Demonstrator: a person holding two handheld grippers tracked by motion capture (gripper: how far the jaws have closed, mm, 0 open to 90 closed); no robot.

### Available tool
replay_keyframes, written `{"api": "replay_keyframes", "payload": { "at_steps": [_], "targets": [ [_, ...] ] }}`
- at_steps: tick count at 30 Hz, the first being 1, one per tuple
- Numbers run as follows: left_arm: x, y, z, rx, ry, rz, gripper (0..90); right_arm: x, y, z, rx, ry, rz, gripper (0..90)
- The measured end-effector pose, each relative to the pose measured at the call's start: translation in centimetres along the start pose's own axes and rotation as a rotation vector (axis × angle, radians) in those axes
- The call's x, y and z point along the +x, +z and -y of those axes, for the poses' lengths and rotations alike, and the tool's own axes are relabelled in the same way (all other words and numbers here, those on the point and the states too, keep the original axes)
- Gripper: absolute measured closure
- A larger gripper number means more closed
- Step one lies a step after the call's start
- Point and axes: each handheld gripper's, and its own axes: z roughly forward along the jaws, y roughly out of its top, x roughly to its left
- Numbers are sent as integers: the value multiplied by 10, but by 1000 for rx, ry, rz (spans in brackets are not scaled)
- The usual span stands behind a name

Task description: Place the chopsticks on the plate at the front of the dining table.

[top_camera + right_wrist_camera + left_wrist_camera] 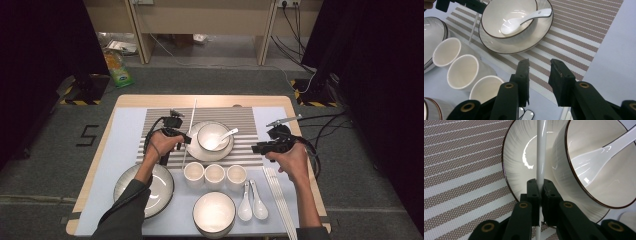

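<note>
My left gripper point(186, 140) point(540, 185) is shut on a long white chopstick point(191, 125) point(541, 157), holding it just left of a white plate point(227, 152) point(516, 157). On that plate stands a dark-rimmed bowl point(206, 139) point(604, 187) with a white spoon point(227, 135) point(594, 157) lying in it. My right gripper point(255, 148) point(539, 66) is open with nothing between its fingers. It hovers over the striped mat point(574, 32), right of the plate point(534, 37) and bowl point(496, 15).
Three white cups point(215, 175) point(461, 71) stand in a row in front of the plate. Nearer the front edge are another bowl point(214, 212), two spoons point(252, 200) and a large dish point(145, 189). More white chopsticks point(277, 195) lie at the front right.
</note>
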Motion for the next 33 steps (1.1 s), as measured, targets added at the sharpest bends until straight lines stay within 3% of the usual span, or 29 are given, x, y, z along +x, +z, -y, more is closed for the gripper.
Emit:
{"api": "replay_keyframes", "payload": {
  "at_steps": [22,33],
  "targets": [
    [-2,23,2,25,-16,-37,847,-5,10,12,14,11,-23,668],
    [-10,28,1,37,23,-85,846,-9,10,16,9,22,-32,668]
  ]
}}
